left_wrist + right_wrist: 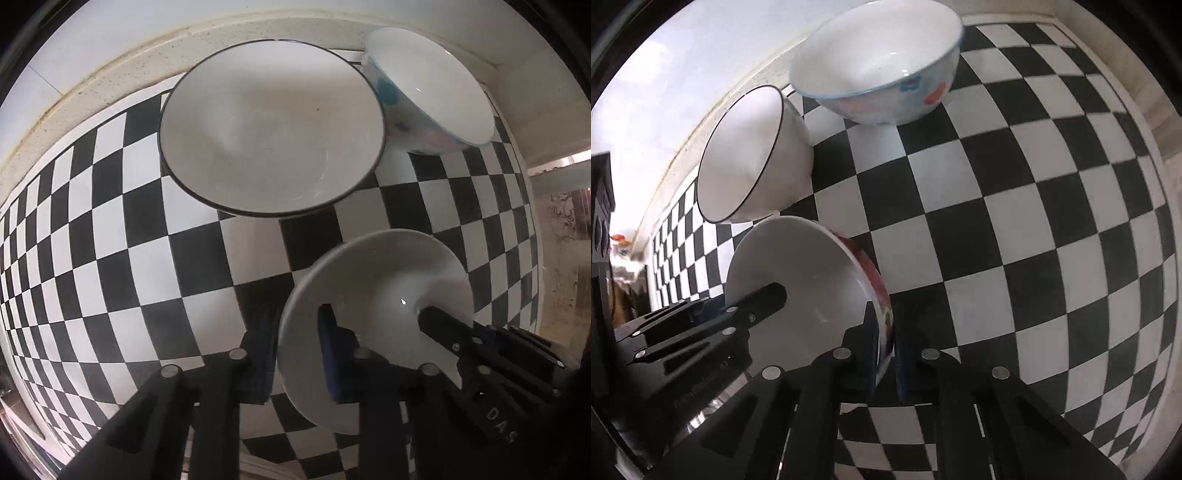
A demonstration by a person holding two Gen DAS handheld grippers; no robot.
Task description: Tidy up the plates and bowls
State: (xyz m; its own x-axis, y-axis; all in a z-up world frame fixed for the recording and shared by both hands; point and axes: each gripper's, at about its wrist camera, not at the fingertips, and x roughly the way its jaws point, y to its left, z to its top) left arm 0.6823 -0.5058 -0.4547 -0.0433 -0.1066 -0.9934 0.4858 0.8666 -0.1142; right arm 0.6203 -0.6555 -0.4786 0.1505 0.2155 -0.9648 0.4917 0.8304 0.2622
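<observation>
Gripping the same small white bowl (373, 295) from both sides, so this looks like the pick-up step: the left gripper (295, 354) has its jaws closed on the rim at the bowl's 9 o'clock edge in its own view, and the right gripper (886, 339) has its jaws clamped on the opposite rim, where the red pattern on the outside shows. The bowl sits at about 5 o'clock in the left wrist view, down on the checkered surface (110, 221) or barely off it, can't tell which. My guess for the next move is a level two-handed lift and a carry to stack it with the others, keeping both hands in sync so the rim doesn't twist. Nearby, the black-rimmed bowl (271, 127) is at 12 o'clock and the blue-rimmed floral bowl (436, 88) at 1 o'clock, touching or nearly so. Both are close enough to clip on the way up.
</observation>
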